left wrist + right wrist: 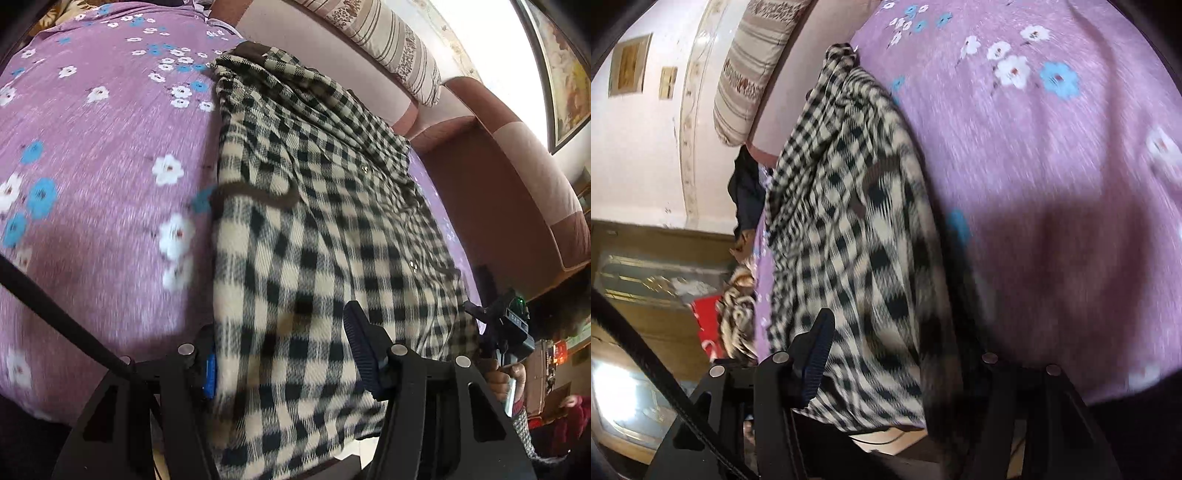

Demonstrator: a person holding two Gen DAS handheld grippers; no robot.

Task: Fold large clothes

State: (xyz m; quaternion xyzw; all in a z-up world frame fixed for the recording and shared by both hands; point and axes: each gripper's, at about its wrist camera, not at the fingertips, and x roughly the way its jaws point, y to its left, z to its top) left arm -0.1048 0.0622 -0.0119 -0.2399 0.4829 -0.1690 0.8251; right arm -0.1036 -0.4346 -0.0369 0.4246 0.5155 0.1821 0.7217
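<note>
A large black-and-cream checked shirt (314, 206) with brown trim lies along a bed covered by a purple flowered sheet (103, 155). My left gripper (284, 354) has its jaws on either side of the shirt's near hem, which runs between them. My right gripper (886, 365) holds the same shirt (849, 229) at its near edge, cloth between the fingers. The right gripper also shows in the left wrist view (506, 332) at the shirt's right side, held by a hand.
A brown and pink padded headboard (517, 192) and a striped pillow (399, 48) stand behind the bed. In the right wrist view, a dark garment (748, 192) and a striped cloth (737, 314) lie at the bed's far side, near a wooden cabinet (646, 295).
</note>
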